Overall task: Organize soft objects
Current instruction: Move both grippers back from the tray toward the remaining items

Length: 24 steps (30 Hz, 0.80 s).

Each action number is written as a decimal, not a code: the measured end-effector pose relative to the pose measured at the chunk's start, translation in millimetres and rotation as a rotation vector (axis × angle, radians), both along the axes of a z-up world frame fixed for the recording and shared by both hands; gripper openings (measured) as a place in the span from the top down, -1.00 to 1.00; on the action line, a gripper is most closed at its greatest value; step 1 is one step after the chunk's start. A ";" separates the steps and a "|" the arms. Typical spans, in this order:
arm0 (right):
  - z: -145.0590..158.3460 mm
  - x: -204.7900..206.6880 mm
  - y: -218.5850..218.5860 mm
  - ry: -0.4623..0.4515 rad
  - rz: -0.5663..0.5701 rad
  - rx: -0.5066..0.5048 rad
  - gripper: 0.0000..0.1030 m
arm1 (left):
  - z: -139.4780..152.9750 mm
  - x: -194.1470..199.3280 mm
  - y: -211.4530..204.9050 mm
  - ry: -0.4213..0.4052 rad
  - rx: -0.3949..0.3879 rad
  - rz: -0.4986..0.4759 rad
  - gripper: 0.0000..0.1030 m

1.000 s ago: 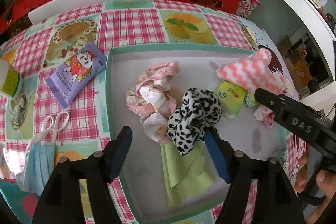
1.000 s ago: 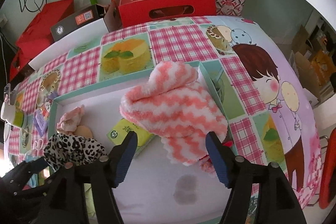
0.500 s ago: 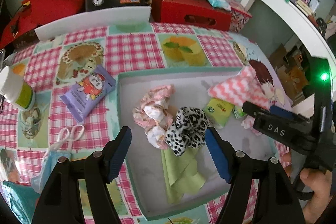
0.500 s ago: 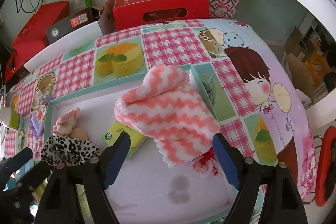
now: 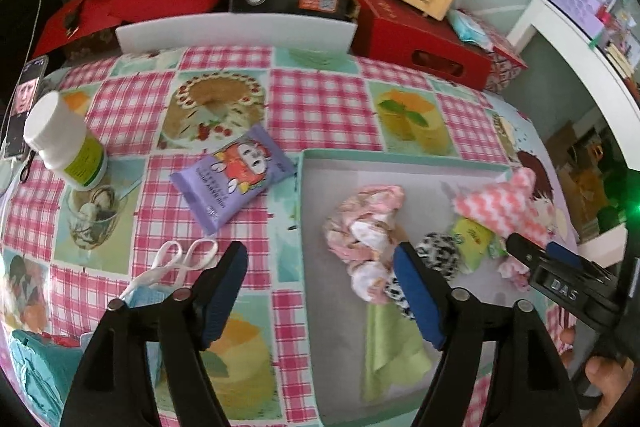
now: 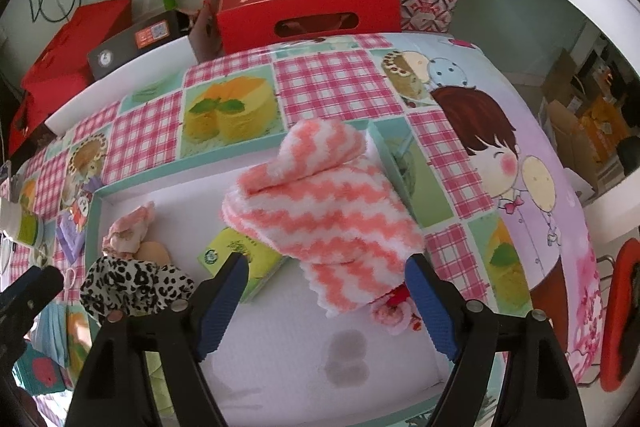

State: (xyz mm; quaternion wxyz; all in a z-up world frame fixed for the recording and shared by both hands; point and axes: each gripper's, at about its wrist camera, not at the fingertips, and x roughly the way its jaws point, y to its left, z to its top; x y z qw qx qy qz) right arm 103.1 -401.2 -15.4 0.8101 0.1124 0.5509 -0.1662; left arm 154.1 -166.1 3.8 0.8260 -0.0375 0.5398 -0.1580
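Checked tablecloth (image 5: 320, 107) around the tray (image 5: 400, 159): with left gripper (image 5: 320, 295) jaws opening empty, reach the face mask (image 5: 148, 293) outside the tray's near-left corner, pinching its bunched middle while the right gripper (image 6: 326, 297) waits, released.

White bottle (image 5: 64, 143) upright on the checked tablecloth (image 5: 320, 107), red box (image 6: 308, 13) behind.

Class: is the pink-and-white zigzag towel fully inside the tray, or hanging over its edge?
Hanging over: the towel drapes across the tray's far-right rim.
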 end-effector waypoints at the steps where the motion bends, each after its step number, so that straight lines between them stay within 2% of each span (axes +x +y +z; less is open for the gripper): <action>1: 0.1 0.8 2.1 -0.001 0.007 0.003 -0.62 | -2.0 0.8 1.3 0.006 0.001 0.006 -0.64; 8: 0.8 2.5 8.7 -0.003 0.024 0.003 -0.63 | -9.0 3.1 3.7 0.008 0.018 0.024 -0.64; 10: 0.8 2.6 8.2 -0.004 0.024 -0.001 -0.67 | -10.0 4.4 4.7 0.005 0.016 0.033 -0.75; 11: 1.0 2.9 7.6 -0.006 0.023 -0.002 -0.77 | -10.1 4.7 5.2 0.004 0.015 0.037 -0.79; 12: 1.5 2.6 7.0 -0.008 0.018 -0.004 -0.97 | -10.6 4.8 6.0 -0.001 0.015 0.047 -0.88; 13: 2.1 1.9 6.1 -0.011 0.010 -0.006 -1.00 | -10.8 5.1 6.2 -0.004 0.015 0.051 -0.89; 24: 3.0 4.1 6.3 -0.004 0.009 -0.009 -1.00 | -12.6 5.4 4.7 -0.005 0.022 0.042 -0.89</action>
